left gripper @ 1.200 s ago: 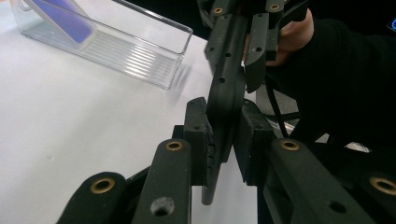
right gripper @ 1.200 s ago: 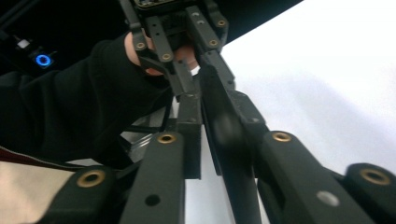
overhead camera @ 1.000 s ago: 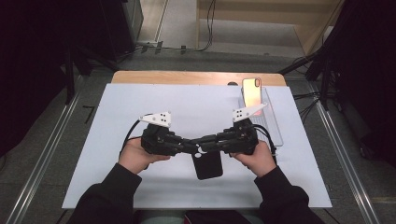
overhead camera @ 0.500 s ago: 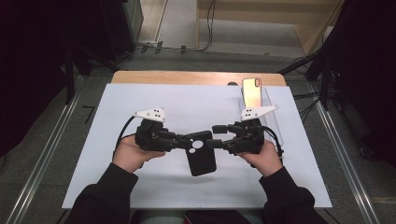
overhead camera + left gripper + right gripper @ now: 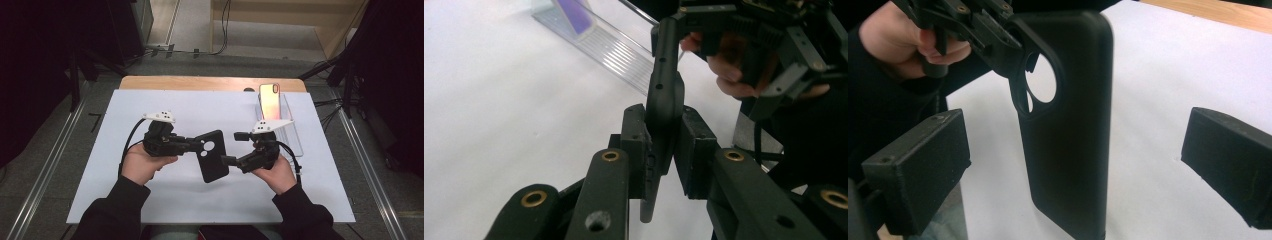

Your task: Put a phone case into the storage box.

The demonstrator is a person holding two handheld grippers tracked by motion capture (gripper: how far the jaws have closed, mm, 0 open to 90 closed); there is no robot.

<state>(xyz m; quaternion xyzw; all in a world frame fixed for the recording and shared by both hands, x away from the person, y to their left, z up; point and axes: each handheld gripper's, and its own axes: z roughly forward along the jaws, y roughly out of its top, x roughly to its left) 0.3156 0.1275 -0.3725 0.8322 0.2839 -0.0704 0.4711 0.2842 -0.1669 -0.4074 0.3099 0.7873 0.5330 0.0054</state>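
Note:
A black phone case (image 5: pixel 213 154) with a round camera cutout hangs above the white table top. My left gripper (image 5: pixel 196 146) is shut on its upper edge by the cutout; in the left gripper view the case (image 5: pixel 664 95) stands edge-on between the pads (image 5: pixel 636 145). My right gripper (image 5: pixel 231 148) is open just right of the case, jaws wide apart. In the right gripper view the case (image 5: pixel 1068 130) stands between the two pads (image 5: pixel 923 170) without touching them. A phone with an orange-pink screen (image 5: pixel 270 101) leans in a clear stand (image 5: pixel 290 131) at the back right.
A white sheet (image 5: pixel 120 130) covers the table, with a wooden edge (image 5: pixel 200 83) at the back. Metal rails (image 5: pixel 45 175) run along both sides. The clear ribbed stand (image 5: pixel 609 45) lies behind the case in the left gripper view.
The right gripper let go of the case and drew back to the right with jaws open. The left gripper kept the case and lifted it slightly, tilting it.

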